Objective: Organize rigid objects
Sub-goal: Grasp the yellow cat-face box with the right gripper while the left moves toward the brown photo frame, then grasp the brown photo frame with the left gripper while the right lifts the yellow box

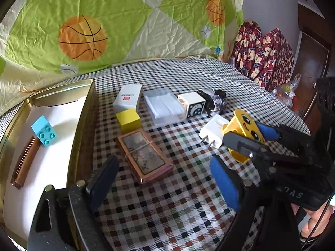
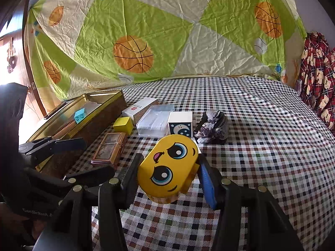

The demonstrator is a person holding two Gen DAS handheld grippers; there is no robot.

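I am clamping my right gripper (image 2: 169,171) on the yellow face block (image 2: 167,167), left gripper (image 1: 165,179) gaping empty; next I am carrying it to the tin (image 1: 83,108) at ten o'clock.

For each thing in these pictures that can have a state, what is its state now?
Right gripper: shut on the yellow face toy, held off the cloth.
Left gripper: open, holding nothing.
Gold tin: open, no lid on it.
Blue brick: lying inside the tin.
Comb: lying inside the tin.
Clear box: lid closed.
White plug: unplugged, prongs bare.
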